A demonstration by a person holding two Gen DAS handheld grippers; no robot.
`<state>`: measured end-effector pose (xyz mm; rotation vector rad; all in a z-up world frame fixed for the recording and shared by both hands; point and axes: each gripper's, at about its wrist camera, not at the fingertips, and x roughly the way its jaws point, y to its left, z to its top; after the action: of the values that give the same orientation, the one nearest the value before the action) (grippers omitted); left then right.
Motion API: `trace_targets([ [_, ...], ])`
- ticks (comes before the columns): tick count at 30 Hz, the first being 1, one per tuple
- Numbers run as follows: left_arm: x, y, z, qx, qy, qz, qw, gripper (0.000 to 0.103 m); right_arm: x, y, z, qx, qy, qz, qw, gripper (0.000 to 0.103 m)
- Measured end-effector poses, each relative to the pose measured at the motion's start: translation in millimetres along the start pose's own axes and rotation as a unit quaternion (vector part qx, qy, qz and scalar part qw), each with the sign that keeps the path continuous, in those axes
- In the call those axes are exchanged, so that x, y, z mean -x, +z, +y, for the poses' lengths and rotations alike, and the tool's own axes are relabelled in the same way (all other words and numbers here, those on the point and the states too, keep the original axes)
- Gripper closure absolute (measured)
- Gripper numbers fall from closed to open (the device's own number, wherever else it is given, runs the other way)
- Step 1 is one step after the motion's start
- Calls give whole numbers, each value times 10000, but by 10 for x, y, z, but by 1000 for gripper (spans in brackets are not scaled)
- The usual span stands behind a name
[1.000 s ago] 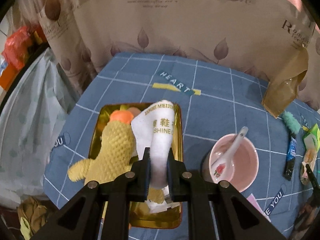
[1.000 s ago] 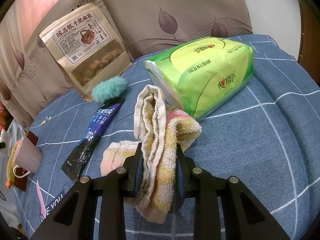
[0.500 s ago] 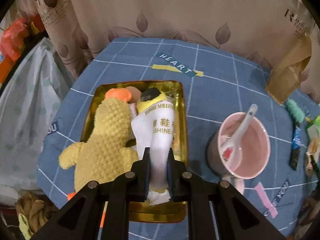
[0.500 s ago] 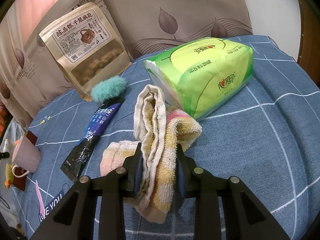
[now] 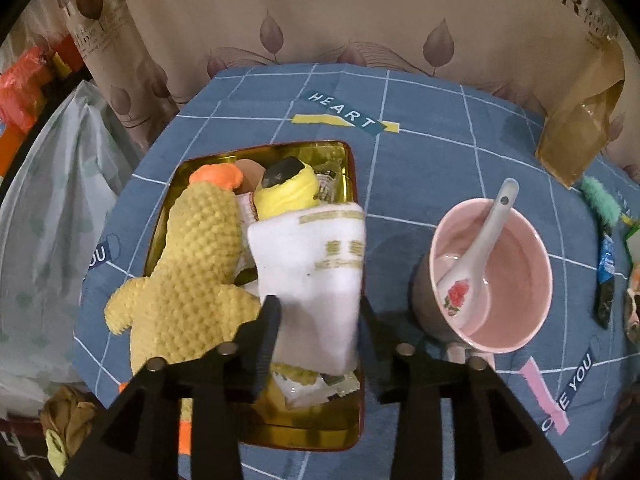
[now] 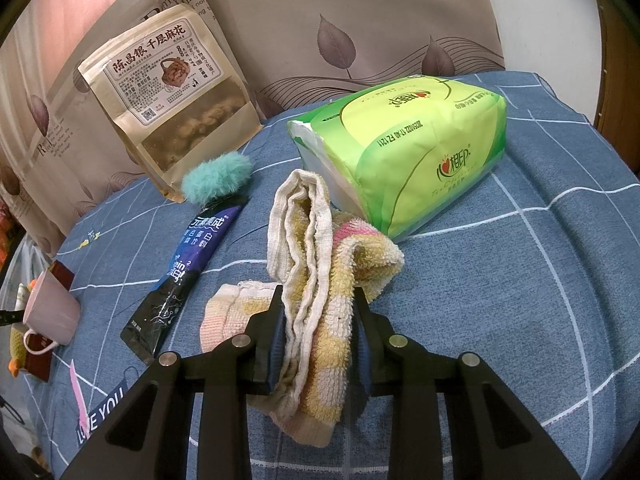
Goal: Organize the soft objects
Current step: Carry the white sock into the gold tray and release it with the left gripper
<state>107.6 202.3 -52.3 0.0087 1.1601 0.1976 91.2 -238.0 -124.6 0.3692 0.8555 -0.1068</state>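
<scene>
A pink cup (image 5: pixel 486 280) holding a white floral spoon (image 5: pixel 476 264) is seen on the blue checked tablecloth (image 5: pixel 440 152). A kraft snack pouch (image 6: pixel 176 108) is propped against the leaf-print curtain (image 6: pixel 360 20). A green tissue pack (image 6: pixel 408 160) and a dark sachet (image 6: pixel 180 276) are laid nearby.

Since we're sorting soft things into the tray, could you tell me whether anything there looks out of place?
Yes. The yellow plush duck spills over the near-left rim of the gold tray onto the tablecloth, and the white slipper, between the opening jaws of the left hand-held gripper, lies piled on small packets.
</scene>
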Motion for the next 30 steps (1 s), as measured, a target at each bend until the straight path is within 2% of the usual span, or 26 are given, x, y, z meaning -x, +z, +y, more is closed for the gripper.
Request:
trace_targets([
  [5,102,-26,59,85,-37,-129,9999,51,-1,0,6,0,-72,-8,10000,76],
  [19,139,-132,27,11,-116,-72,9999,50,-5,-2,26,10,-152,-16,9999,75],
  [30,237,-253,192,195,-163,-105,9996,50,-9,-17,56,50,-248,-26,9997,75],
])
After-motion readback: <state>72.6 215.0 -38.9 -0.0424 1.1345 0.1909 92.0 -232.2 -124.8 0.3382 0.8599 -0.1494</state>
